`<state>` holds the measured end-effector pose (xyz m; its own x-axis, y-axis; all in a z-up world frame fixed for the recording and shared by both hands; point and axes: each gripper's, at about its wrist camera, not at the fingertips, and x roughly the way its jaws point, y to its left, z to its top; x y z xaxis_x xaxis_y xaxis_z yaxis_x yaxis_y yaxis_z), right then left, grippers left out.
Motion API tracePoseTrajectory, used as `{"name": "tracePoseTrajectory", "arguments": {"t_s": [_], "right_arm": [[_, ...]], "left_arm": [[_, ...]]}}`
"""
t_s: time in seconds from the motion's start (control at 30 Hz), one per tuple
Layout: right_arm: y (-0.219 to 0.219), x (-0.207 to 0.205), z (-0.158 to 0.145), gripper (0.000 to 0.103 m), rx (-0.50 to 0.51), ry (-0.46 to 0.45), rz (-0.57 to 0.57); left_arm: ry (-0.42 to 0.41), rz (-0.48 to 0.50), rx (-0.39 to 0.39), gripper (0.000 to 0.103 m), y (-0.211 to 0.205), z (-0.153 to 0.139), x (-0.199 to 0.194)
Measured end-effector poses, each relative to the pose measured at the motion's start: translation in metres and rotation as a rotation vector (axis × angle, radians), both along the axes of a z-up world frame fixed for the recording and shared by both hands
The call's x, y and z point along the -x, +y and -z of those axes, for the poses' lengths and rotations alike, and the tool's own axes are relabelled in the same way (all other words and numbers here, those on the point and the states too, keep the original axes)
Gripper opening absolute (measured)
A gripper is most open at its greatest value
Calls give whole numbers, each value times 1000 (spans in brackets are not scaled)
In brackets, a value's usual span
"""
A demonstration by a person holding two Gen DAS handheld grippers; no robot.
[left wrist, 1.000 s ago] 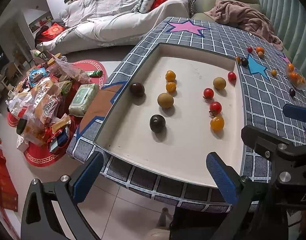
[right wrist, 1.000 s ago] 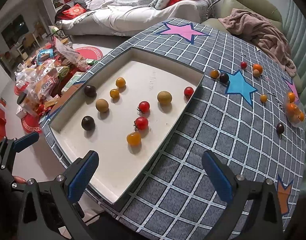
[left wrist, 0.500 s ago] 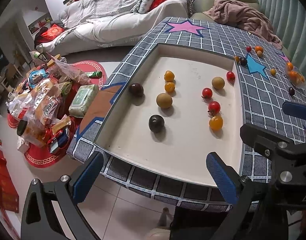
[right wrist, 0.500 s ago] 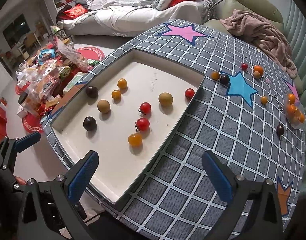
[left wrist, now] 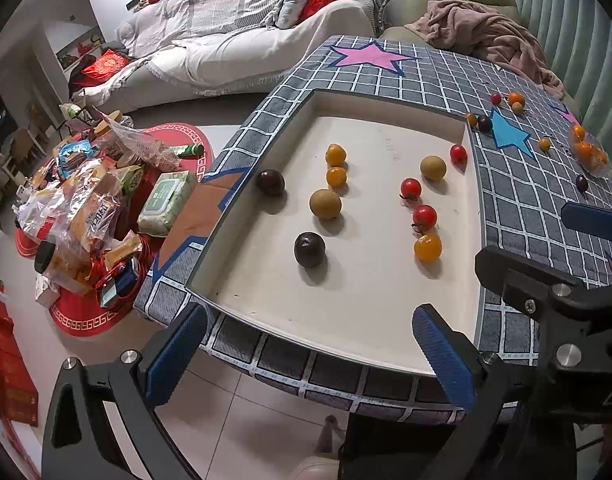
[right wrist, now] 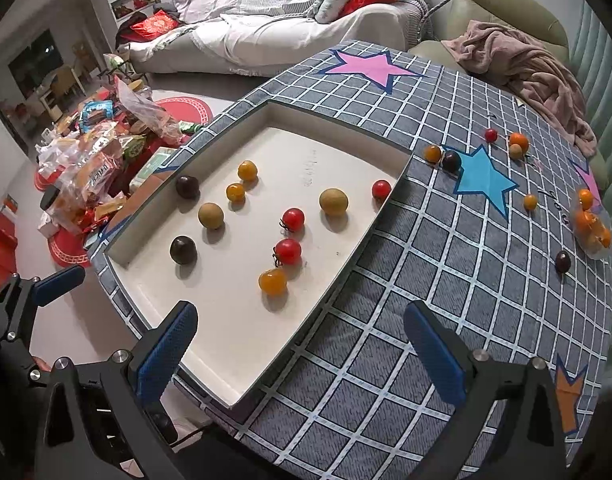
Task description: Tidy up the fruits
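Note:
A white tray (left wrist: 366, 304) (right wrist: 225, 320) sunk in the grey checked table (right wrist: 446, 280) holds several small fruits: red tomatoes (right wrist: 287, 251), an orange one (right wrist: 272, 281), dark plums (right wrist: 183, 250) and tan round fruits (right wrist: 334, 201). More loose fruits lie on the cloth at the far right, near a blue star (right wrist: 482, 178), among them a dark one (right wrist: 562, 261). My left gripper (left wrist: 310, 356) is open and empty above the tray's near edge. My right gripper (right wrist: 301, 356) is open and empty above the tray's near right corner.
A clear bag of orange fruits (right wrist: 592, 226) lies at the table's right edge. A pink blanket (right wrist: 526, 68) lies on the far side. Snack packets (left wrist: 81, 208) are piled on the floor at the left. A sofa (left wrist: 245, 40) stands behind.
Both grippers have drifted slightly; the tray and fruits have shifted a little in both views. Both stay open and empty. No fruit has moved.

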<state>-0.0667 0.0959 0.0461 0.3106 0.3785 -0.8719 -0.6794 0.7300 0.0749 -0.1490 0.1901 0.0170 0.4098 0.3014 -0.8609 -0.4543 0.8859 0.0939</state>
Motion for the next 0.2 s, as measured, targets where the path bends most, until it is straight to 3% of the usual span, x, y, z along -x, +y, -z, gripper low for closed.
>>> {"name": "tracePoseTrajectory", "arguments": {"t_s": [0.2], "right_arm": [[0, 0, -1, 103, -8, 2, 0]], "left_arm": [[-14, -2, -16, 103, -1, -4, 0]]}}
